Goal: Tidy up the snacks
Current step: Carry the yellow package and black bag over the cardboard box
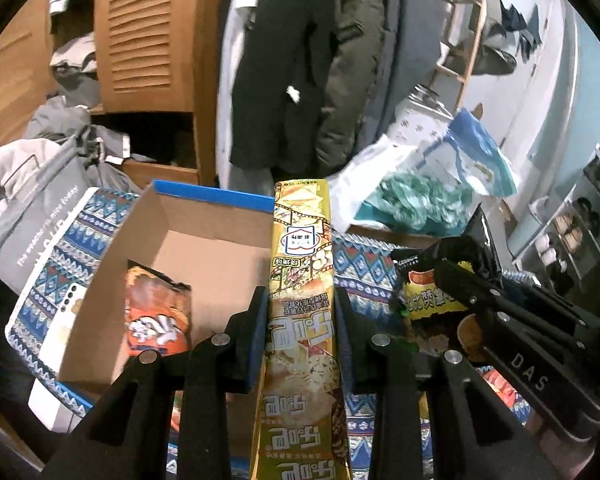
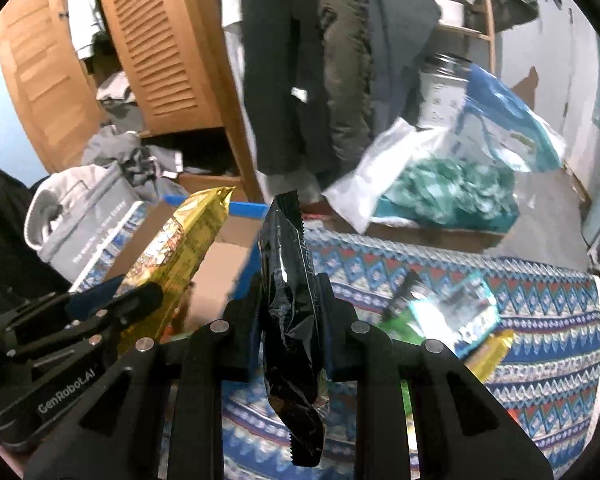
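My left gripper point(image 1: 301, 312) is shut on a long yellow snack packet point(image 1: 302, 272), held upright over the near right edge of an open cardboard box point(image 1: 216, 248). An orange snack bag point(image 1: 158, 312) lies inside the box. My right gripper point(image 2: 290, 300) is shut on a black snack packet point(image 2: 288, 280) and holds it above the patterned cloth point(image 2: 520, 292), just right of the box. In the right wrist view the left gripper point(image 2: 134, 294) and its yellow packet point(image 2: 176, 256) are at the left. In the left wrist view the right gripper point(image 1: 452, 276) is at the right.
Several loose snack packets point(image 2: 456, 312) lie on the patterned cloth at the right. A grey bag point(image 1: 32, 220) stands left of the box. Behind are a wooden louvred wardrobe point(image 1: 144, 36), hanging coats point(image 1: 300, 60) and a plastic bag with green contents point(image 2: 448, 188).
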### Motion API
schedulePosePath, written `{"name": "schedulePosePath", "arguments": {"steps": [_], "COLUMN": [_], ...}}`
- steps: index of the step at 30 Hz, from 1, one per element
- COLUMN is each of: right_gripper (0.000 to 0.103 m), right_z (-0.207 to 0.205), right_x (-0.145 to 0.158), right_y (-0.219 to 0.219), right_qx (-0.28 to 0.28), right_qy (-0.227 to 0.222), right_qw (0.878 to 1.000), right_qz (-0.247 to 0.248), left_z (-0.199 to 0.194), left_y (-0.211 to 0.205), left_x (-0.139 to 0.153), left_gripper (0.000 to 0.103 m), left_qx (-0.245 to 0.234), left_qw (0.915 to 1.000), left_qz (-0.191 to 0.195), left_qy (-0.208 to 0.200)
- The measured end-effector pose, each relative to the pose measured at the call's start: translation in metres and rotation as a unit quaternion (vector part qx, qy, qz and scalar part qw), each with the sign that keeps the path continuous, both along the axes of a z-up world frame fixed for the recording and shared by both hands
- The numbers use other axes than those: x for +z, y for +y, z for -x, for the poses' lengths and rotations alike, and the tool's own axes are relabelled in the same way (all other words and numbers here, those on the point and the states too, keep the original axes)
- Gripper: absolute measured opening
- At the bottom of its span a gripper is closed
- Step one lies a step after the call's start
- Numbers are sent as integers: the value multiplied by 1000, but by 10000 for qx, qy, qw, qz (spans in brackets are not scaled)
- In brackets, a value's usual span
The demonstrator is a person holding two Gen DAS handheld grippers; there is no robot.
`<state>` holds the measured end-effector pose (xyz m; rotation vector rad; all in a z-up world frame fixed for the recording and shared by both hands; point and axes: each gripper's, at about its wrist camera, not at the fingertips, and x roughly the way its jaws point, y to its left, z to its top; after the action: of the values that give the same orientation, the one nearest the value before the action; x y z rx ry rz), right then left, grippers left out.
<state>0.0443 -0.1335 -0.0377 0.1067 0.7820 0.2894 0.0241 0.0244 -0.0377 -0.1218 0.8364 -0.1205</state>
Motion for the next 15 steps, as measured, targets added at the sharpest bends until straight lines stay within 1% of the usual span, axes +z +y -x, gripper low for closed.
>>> {"name": "schedulePosePath", "arguments": {"steps": [5,15], "right_gripper": [22,23], "right_z": [-6,-23], "right_x": [4,-1], "right_y": [30,99], "right_qx": [222,715], "right_qy": [-16,196], "right_qw": [9998,9971], "right_qz": [7,-142], "left_z": [-1,-5], "left_y": [33,88], "left_x": [-1,-16], "left_gripper": [31,31], "left_qx": [271,746], "left_qw": [9996,9971], "left_qz": [60,72], "left_qy": [1,131]}}
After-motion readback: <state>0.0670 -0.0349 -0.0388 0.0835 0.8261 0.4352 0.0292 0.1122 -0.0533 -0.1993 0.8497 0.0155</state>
